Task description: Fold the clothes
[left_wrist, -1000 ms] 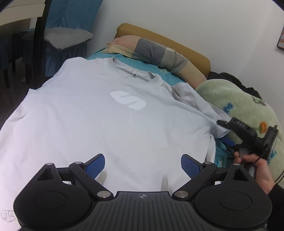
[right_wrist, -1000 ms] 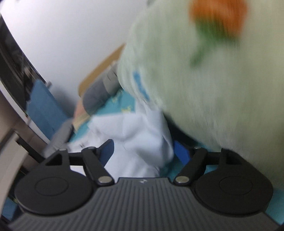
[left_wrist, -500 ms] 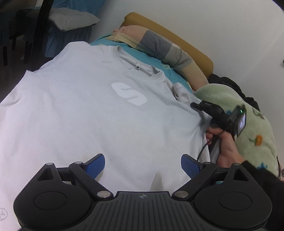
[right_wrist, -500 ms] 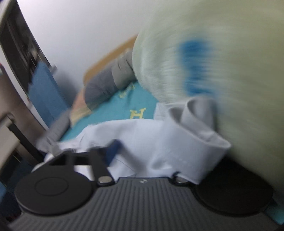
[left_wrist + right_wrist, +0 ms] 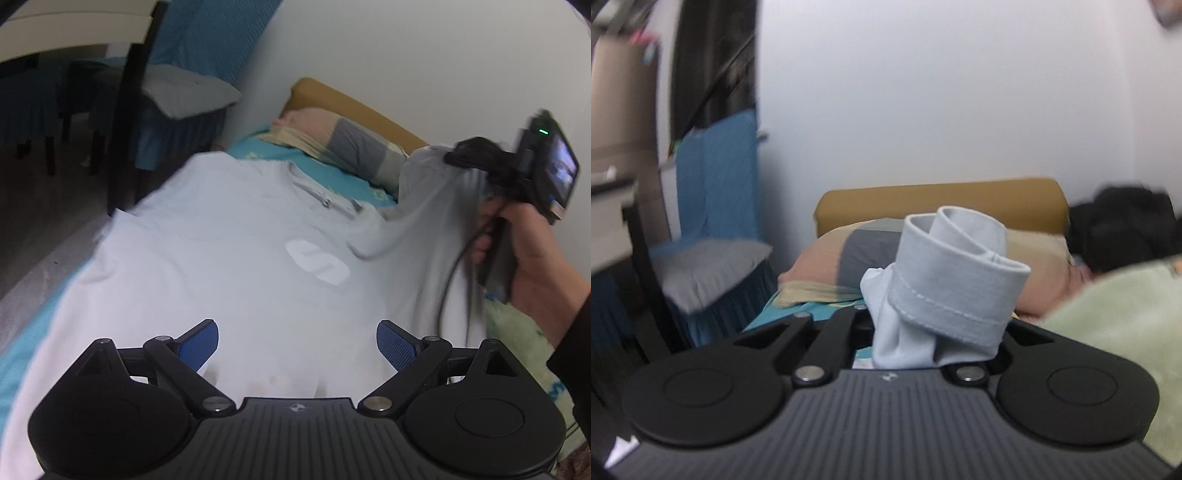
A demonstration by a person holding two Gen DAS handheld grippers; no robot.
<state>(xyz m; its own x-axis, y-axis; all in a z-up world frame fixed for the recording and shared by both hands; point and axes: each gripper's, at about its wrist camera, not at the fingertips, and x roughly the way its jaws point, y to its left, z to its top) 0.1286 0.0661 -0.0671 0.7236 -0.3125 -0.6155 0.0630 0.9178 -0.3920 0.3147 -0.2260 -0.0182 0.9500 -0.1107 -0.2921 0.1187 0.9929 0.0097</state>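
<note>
Right tongs (image 5: 905, 332) clamped on T-shirt sleeve (image 5: 956, 273), lifted off the bed (image 5: 33, 354). Left tongs (image 5: 297, 345) open over T-shirt (image 5: 221, 266) hem.

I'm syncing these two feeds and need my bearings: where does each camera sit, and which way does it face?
Left wrist: behind the open left tongs, facing up the bed over the spread T-shirt; the right hand shows.
Right wrist: behind the right tongs, shut on the T-shirt's sleeve, facing the headboard.
Shared: T-shirt, pillow, headboard.

Pale blue T-shirt (image 5: 229, 266) with white logo (image 5: 317, 260) lies on teal sheet (image 5: 26, 354); pillow (image 5: 347, 147) striped peach-grey.
</note>
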